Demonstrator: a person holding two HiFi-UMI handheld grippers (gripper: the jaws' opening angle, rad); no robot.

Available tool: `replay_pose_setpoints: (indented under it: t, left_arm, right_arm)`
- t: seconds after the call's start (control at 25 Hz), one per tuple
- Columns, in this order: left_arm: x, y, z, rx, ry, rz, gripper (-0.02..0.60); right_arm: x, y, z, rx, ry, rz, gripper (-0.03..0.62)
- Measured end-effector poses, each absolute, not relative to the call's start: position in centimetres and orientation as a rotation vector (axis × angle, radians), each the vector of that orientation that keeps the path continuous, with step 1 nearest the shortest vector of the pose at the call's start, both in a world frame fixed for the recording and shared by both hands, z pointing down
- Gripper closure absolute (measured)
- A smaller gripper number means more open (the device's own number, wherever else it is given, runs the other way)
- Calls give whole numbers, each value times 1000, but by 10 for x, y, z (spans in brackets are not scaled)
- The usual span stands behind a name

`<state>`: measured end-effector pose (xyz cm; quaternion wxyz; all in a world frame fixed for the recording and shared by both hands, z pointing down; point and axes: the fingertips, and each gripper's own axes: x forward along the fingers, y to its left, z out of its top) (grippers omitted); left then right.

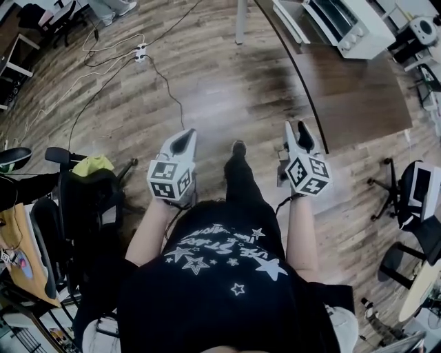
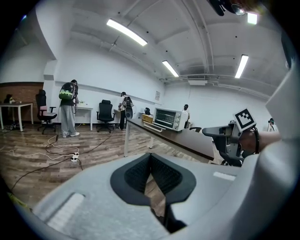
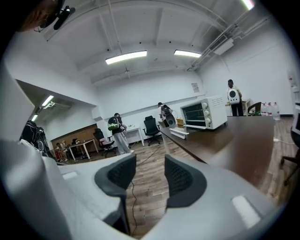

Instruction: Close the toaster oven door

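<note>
Wood-plank floor all round, crossed by thin cables running to a white power strip. Dark brown tabletop on the upper right. Black office chair at left, yellow-green cloth lying on it. More chairs at right. Far off, a standing person with a green backpack, long ceiling lights, a brick wall behind a white desk.

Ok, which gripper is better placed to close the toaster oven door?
Right, probably. The right gripper is beside the table holding the toaster oven, its jaws apart and empty; the left gripper is farther off.
</note>
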<state>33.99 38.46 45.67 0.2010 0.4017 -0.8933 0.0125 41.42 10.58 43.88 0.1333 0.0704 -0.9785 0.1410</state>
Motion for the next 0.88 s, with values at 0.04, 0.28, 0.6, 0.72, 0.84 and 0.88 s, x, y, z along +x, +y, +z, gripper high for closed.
replay_pose_setpoints:
  t: [0.04,0.28,0.6,0.72,0.84,0.88]
  left_arm:
    - [335,382,459,1112,-2489,35,571]
    - [280,341,474,1124,-2442,101,571]
    - [149,269,447,1086,-2475,71,571]
    - [114,242,445,1088,-2467,74,571]
    - [82,224,446,1084,-2462,75,571]
    - [71,219,445,1086,-2462,71,571]
  right_arm:
    - [403,99,440,204,-2840,418,399]
    - [307,46,460,198,-2831,484,399]
    - [172,-16,458,142,-2798,494,399]
    - [134,-40,459,139,-2790,507,399]
    - [101,-58,459,139,-2789,512,399]
    - [92,-64,458,142,-2790,513,399]
